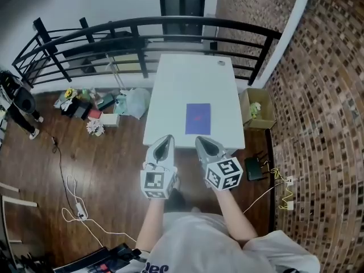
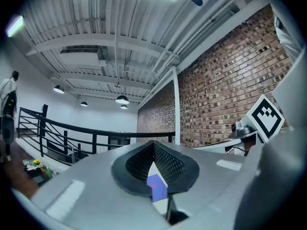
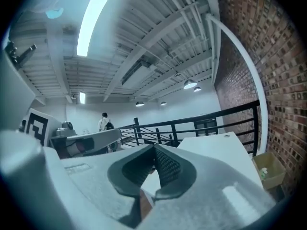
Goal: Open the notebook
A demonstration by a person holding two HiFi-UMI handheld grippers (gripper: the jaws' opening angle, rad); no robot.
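Closed purple notebook lies flat on white table, right of centre, toward the near end, nothing touching it. L gripper and R gripper are side by side at table's near edge, well short of notebook. Both have jaws pressed together, tips meeting, nothing btwn them. On the floor right of table stands a cardboard box.

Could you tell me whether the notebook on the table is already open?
No, the notebook lies shut on the table, only its purple cover showing.
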